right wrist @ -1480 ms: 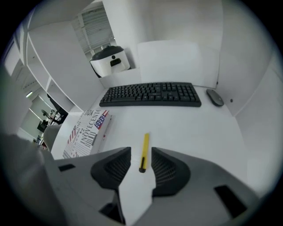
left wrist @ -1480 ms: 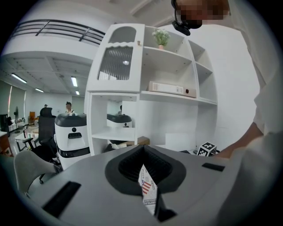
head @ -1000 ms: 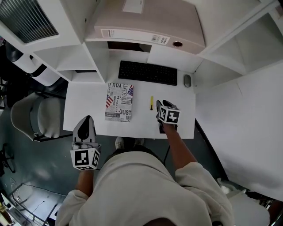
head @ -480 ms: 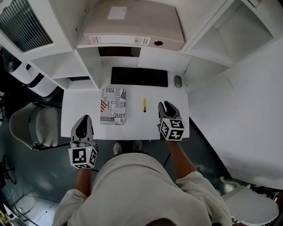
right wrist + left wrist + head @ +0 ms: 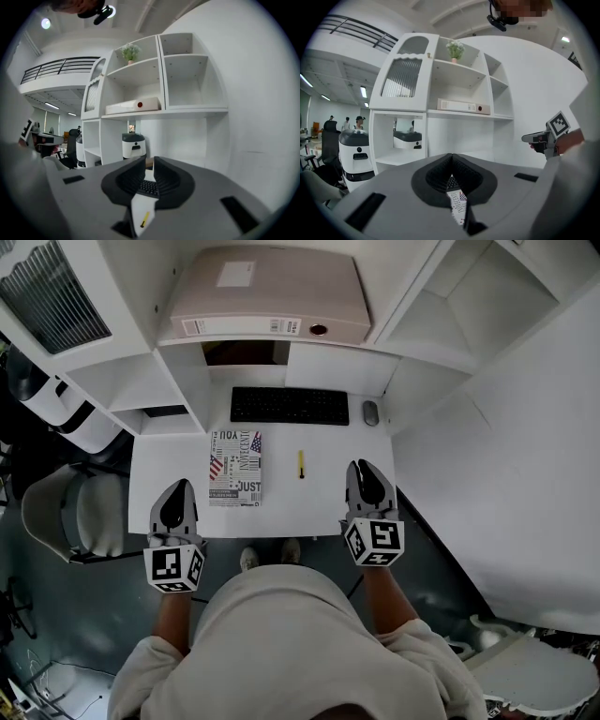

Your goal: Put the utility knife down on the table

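While the slim yellow utility knife (image 5: 301, 464) lies flat on the white worktop (image 5: 323, 507) near the middle of the head view, its long axis runs up and down the frame. The right hand-held gripper (image 5: 364, 468) is just to its right, apart from it, and is clearly the nearer one. The left hand-held gripper (image 5: 178, 487) sits well off at lower left, beyond the printed paper booklet (image 5: 236, 468).

Seen in the left gripper view, that hand-held gripper (image 5: 451, 157) has its jaws together at the tips, empty; only a strip of the booklet (image 5: 458, 206) shows beneath, no knife.

Seen in the right gripper view, the hand-held gripper (image 5: 149, 161) has jaws that have just been closing and stand a narrow gap apart, with nothing between them. The knife (image 5: 145, 219) shows low in that gap, down on the worktop, on the near side of the black keyboard (image 5: 149, 188). It looks already set down.
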A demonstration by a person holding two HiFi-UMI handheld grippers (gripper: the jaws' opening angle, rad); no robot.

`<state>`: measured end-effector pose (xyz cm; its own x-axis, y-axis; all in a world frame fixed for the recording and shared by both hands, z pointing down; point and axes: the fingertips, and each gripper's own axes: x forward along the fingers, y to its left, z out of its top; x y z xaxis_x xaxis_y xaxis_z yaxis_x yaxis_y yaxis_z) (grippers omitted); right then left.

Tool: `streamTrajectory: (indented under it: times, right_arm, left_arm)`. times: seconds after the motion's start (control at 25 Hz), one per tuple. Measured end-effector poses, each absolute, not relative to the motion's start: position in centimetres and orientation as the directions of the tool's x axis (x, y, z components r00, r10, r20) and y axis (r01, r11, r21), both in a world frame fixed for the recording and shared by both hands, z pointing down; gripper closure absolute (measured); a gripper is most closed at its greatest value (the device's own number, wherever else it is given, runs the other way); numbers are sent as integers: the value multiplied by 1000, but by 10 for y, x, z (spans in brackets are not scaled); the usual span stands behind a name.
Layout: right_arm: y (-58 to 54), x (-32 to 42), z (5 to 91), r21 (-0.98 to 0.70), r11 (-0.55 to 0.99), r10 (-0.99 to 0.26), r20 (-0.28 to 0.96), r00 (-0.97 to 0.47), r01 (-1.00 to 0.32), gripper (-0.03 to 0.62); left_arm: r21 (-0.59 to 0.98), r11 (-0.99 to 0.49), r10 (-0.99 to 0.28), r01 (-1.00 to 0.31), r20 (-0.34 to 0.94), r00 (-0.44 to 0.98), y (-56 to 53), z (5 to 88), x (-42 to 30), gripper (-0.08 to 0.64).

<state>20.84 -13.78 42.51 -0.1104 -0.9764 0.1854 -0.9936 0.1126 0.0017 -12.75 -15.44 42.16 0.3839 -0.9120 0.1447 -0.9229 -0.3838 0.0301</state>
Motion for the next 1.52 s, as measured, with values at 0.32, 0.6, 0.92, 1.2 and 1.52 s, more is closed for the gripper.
streamTrajectory:
  times: [0.32,0.6,0.92,1.2,1.52]
  right_arm:
    - [-107,212,390,33,102,-992,77,-99,-994,559]
    - [-95,211,373,46,104,-994,19,-103,-993,588]
    - [-87,208,368,66,107,-994,-8,-108,-992,589]
    - [-87,206,367,68,113,-994,-9,-113,-991,589]
    - [-89,203,367,74,122,-992,-7,-123,-990,589]
  left_arm:
    - [20,-402,-906,-915,139,401,-150,415,-118,560]
    - [15,-409,-903,-912,137,407,-148,413,-115,560]
    - [10,-416,-900,-909,136,413,-144,411,-113,560]
    - [10,-416,-901,-909,132,414,-143,409,-113,560]
    - [6,-423,-898,-906,132,420,-145,408,-112,560]
